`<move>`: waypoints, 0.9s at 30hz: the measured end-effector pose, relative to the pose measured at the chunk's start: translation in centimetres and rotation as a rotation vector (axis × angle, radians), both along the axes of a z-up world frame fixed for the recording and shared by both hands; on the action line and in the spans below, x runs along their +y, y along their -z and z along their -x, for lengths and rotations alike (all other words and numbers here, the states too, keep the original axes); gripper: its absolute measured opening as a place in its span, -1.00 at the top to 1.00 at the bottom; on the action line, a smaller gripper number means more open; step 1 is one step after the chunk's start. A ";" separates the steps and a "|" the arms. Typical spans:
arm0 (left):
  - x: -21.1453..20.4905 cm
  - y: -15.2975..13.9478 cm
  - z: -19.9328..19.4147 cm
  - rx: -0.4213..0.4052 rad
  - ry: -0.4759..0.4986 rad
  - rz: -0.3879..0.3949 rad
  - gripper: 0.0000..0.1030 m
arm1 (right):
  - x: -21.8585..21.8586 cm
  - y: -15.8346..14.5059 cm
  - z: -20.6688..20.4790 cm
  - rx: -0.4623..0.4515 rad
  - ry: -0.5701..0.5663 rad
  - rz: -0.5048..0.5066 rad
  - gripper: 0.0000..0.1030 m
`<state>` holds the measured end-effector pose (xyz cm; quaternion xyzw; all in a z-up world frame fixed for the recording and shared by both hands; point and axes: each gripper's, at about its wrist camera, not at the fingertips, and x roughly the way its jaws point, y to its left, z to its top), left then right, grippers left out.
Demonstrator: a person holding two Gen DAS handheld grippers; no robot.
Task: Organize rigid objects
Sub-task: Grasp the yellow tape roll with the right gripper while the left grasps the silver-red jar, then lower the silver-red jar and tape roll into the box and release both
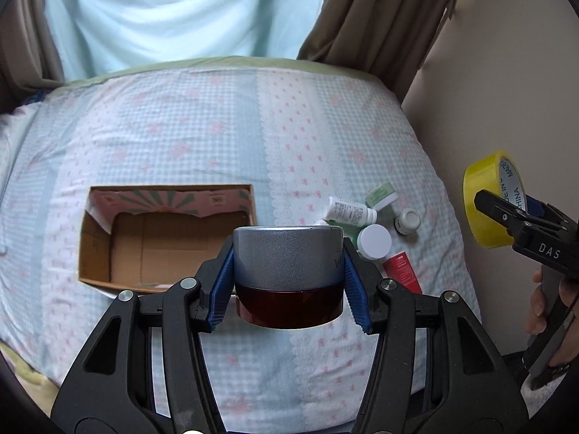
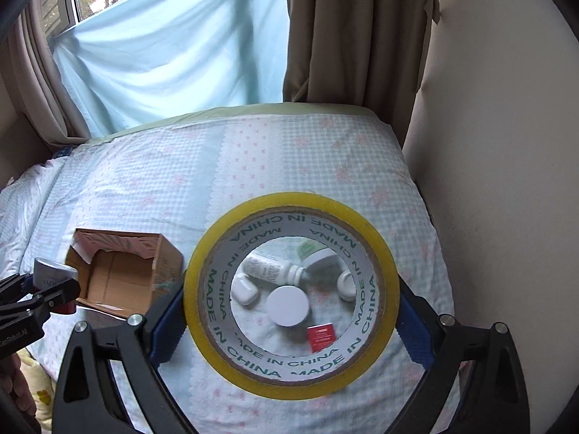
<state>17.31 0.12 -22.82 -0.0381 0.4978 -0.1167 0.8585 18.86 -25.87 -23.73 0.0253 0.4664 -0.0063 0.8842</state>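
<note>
My left gripper (image 1: 287, 278) is shut on a round jar (image 1: 287, 256) with a grey lid and dark red base, held above the bed. My right gripper (image 2: 291, 320) is shut on a yellow roll of tape (image 2: 202, 311), its blue pads pressing both sides. That tape roll (image 1: 485, 188) also shows at the right of the left wrist view. An open cardboard box (image 1: 163, 238) lies on the bed at the left, also seen as the box (image 2: 123, 275) in the right wrist view. Through the tape's hole I see a white bottle (image 2: 269, 271) and a white-lidded jar (image 2: 289, 305).
Loose items lie on the checked bedspread (image 1: 181, 137) to the right of the box: a white bottle (image 1: 349, 211), a white-lidded jar (image 1: 374, 240), a small jar (image 1: 408, 221), a green-white tube (image 1: 380, 197), a red packet (image 1: 401, 271). A wall (image 1: 506, 72) and curtains (image 1: 376, 14) border the bed.
</note>
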 end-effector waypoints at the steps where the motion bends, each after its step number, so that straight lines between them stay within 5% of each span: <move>1: 1.4 -0.6 0.1 -0.009 0.005 0.001 0.02 | 1.2 -0.7 0.3 -0.004 0.000 -0.011 -0.88; 7: 10.2 -1.9 -0.5 -0.017 0.042 0.007 0.02 | 9.1 -3.9 1.8 -0.025 0.032 -0.078 -0.89; 13: 17.7 -0.4 -2.9 0.014 0.083 0.007 0.02 | 17.5 -3.7 0.7 -0.021 0.040 -0.086 -0.89; 17: 20.9 1.3 -5.0 0.038 0.101 -0.020 0.02 | 21.4 -2.0 -1.2 0.010 0.022 -0.176 -0.89; 27: 24.1 9.7 -10.7 0.154 0.109 -0.044 0.02 | 29.9 6.6 -6.6 0.168 -0.206 -0.049 -0.89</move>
